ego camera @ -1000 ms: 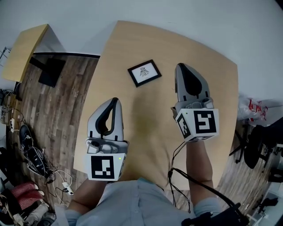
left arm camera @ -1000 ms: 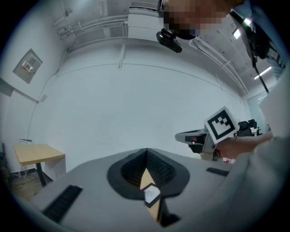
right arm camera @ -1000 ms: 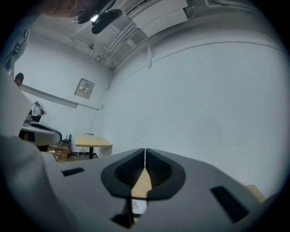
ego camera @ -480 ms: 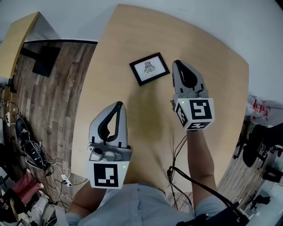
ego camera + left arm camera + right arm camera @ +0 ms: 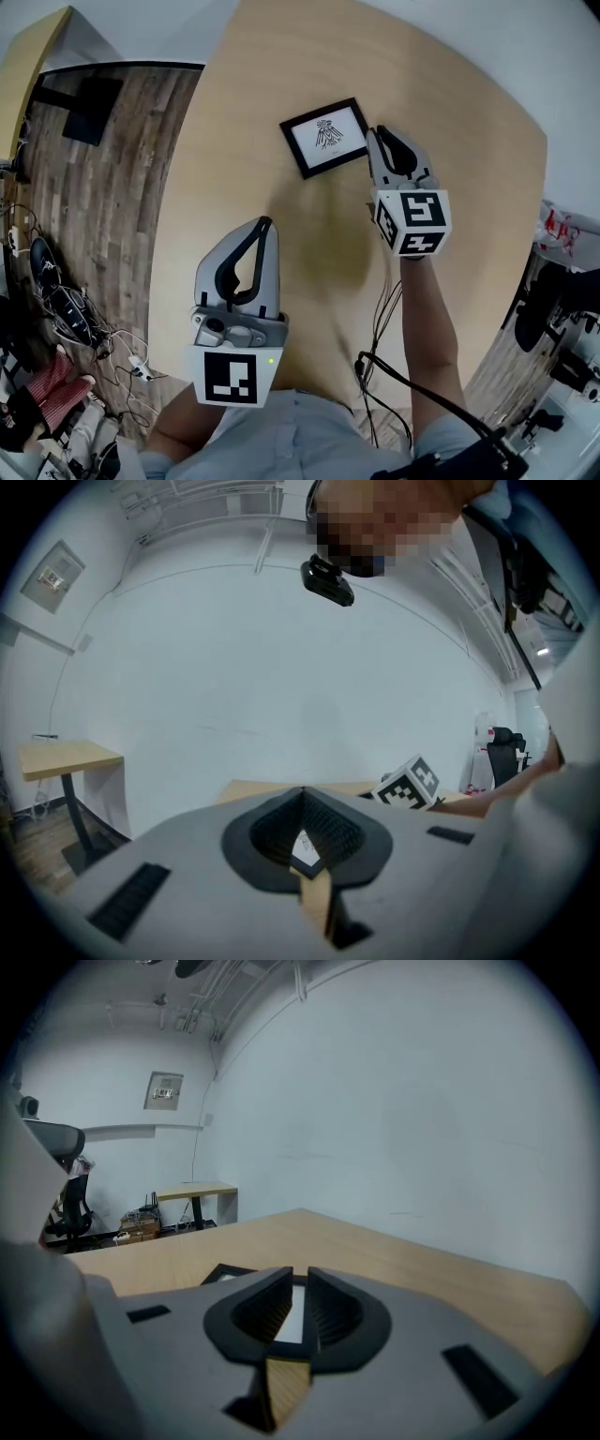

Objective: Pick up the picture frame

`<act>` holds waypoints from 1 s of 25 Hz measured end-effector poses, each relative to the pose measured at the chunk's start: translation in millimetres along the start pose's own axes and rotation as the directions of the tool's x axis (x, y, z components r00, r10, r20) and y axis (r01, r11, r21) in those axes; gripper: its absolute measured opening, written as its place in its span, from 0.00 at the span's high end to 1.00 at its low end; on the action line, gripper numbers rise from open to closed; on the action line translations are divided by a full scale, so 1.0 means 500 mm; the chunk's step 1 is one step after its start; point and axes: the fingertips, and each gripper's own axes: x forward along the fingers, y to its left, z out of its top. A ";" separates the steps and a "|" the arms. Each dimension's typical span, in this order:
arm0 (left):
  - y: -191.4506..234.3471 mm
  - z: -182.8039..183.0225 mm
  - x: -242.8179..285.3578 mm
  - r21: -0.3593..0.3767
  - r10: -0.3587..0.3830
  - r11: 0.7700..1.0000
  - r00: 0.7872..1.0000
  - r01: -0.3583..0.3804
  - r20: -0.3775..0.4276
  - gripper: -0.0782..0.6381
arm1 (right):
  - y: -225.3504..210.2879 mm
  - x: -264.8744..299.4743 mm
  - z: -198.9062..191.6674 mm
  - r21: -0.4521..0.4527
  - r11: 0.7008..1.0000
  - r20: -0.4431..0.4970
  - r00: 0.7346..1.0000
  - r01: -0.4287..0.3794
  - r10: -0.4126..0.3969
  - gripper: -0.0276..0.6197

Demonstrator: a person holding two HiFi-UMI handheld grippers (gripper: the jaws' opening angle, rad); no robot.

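Left gripper (image 5: pixel 266 225): at the lower left of the head view, above the desk (image 5: pixel 450 122) and well apart from the frame. Its jaws are together and nothing is in them. Compared with a second ago it has sunk a little and takes no part in the reach.

Frame (image 5: pixel 326 137): lies flat on the desk at the upper middle of the head view, black border around a white picture. It is not lifted.

Right gripper (image 5: pixel 376 133): right of centre. A second ago bare desk showed between its tip and the frame. Now the tip is just beside the frame's right edge; I cannot tell if it touches.

Right jaws: they have just been opening and now stand a little apart. The right gripper view shows the frame through the narrow gap, ahead of the pads and not clamped.

Meaning for the task: the approach looks nearly finished, but the grasp is not yet made. The frame's edge still has to enter between the jaws.

Risk: the flat frame may slide on the smooth desk if it is pushed.
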 end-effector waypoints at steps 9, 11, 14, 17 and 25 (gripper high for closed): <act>-0.003 -0.026 0.013 -0.005 -0.012 1.000 0.999 0.012 -0.040 0.89 | -0.009 0.047 -0.061 0.003 1.000 -0.100 0.995 -0.031 0.031 0.79; 0.000 -0.030 0.017 -0.006 -0.009 1.000 0.999 0.009 -0.046 0.89 | -0.015 0.055 -0.074 0.006 1.000 -0.121 0.992 -0.027 0.027 0.79; 0.004 -0.038 0.021 -0.008 -0.004 1.000 0.998 0.004 -0.058 0.89 | -0.021 0.065 -0.089 0.005 1.000 -0.148 0.989 -0.019 0.019 0.79; 0.008 -0.042 0.020 -0.008 -0.002 1.000 0.998 0.002 -0.062 0.89 | -0.017 0.069 -0.094 -0.008 1.000 -0.183 0.983 -0.022 0.020 0.79; 0.004 -0.047 0.023 -0.011 -0.006 1.000 0.997 0.006 -0.073 0.89 | -0.016 0.082 -0.105 0.027 0.998 -0.268 0.961 -0.063 0.068 0.79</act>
